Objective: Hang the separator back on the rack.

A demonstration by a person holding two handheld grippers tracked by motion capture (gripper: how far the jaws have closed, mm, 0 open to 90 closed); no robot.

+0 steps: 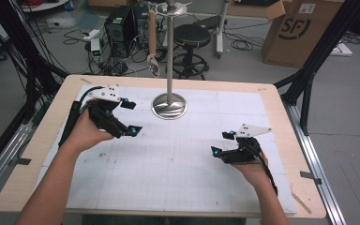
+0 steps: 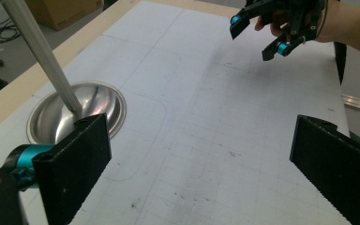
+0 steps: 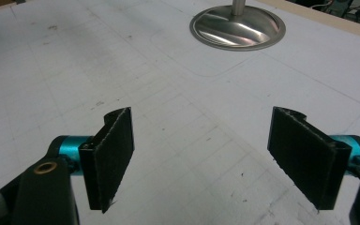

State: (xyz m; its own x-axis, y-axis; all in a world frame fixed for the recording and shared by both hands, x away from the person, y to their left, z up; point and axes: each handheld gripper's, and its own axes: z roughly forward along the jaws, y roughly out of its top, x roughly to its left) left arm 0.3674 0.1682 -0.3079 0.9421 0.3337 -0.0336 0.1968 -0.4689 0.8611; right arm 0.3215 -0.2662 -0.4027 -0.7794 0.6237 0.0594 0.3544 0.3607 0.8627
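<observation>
looking down from the high view, the metal stand [image 1: 169,101] sits at the desk's [image 1: 272,101] far middle, its top cut off by the frame edge; a spoon [image 1: 153,47] hangs from it. the left hand-held gripper [image 1: 130,116] and right hand-held gripper [image 1: 221,143] hover released, holding nothing. in the left gripper view, the stand's shiny round base [image 2: 101,101] is partly hidden behind one jaw. in the right gripper view, the pole [image 3: 237,6] is cropped.

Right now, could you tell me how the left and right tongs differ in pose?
The left tongs sit farther up the table, close beside the stand's base; the right tongs sit nearer the person, away from it. The left point rightward, the right point leftward. Both are open and empty.
</observation>
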